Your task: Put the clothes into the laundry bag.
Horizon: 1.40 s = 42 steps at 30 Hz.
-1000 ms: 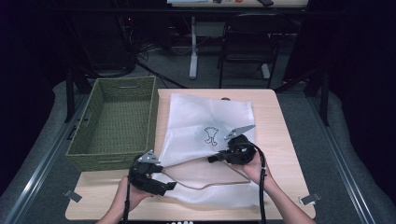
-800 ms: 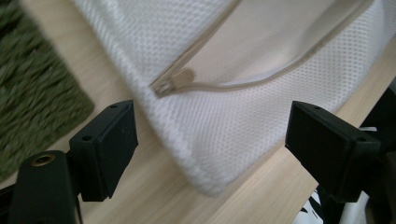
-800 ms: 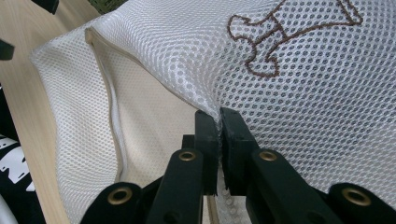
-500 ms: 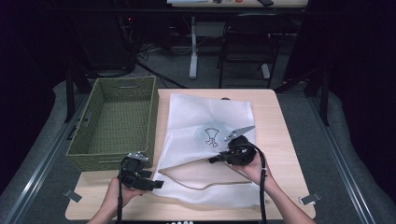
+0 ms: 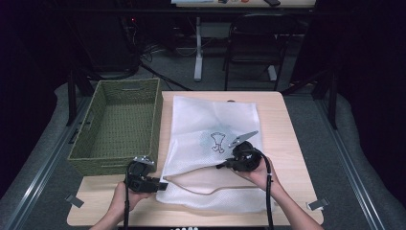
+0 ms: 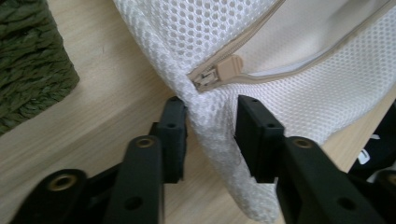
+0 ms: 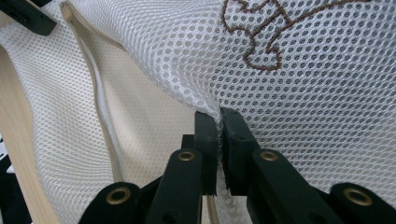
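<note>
White mesh bag (image 5: 213, 153) is lying flat on the table (image 5: 282, 124), just right of the basket (image 5: 117, 125), its beige zip (image 6: 219, 74) partly undone. Since the earlier high view, the left gripper (image 5: 155, 182) is sitting lower and farther from the bag's middle, at the bag's near-left corner; its jaws have just been closing, with a fold of mesh between them. The left gripper view is showing what the high view cannot: one pad is touching the fold just below the zip pull while the other is standing slightly apart from it, so the claw is not yet clenched. The right gripper (image 5: 225, 165) is resting where it was, near the bag's brown emblem (image 5: 218, 142). The right gripper view is showing its claw (image 7: 219, 121) clenched on a pinch of the bag's upper layer, lifting it off the bag's lower layer. The table is pale wood; around it lie grey floor, a chair (image 5: 251, 50) and dark surroundings.
</note>
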Each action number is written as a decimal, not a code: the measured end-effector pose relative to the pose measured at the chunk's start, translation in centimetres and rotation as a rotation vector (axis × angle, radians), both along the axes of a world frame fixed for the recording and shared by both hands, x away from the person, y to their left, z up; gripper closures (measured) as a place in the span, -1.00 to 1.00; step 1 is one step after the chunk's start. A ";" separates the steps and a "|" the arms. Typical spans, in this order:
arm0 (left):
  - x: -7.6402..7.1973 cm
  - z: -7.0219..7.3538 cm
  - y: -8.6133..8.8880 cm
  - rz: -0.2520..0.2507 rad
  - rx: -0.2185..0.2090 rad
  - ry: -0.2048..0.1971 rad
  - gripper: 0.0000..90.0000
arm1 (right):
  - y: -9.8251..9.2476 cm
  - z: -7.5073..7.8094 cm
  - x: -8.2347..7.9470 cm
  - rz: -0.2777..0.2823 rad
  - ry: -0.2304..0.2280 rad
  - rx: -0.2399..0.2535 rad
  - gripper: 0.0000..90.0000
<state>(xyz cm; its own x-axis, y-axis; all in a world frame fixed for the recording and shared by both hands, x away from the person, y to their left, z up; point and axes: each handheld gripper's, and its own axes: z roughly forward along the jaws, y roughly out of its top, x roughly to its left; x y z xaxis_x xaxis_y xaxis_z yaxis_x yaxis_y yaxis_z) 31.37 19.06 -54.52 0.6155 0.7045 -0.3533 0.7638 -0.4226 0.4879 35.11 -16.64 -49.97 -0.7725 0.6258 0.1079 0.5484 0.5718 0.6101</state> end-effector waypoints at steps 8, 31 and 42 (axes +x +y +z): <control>-0.5 0.1 -0.8 -0.039 0.019 -0.028 0.80 | 0.4 -0.9 0.1 0.028 0.049 -0.065 0.90; -0.9 0.8 -1.5 -0.072 0.009 -0.081 0.81 | 1.2 0.4 -2.3 0.164 0.025 -0.089 -0.28; -0.8 1.0 -1.6 -0.084 0.007 -0.075 0.80 | 3.9 1.5 -3.8 0.229 -0.067 -0.037 -0.25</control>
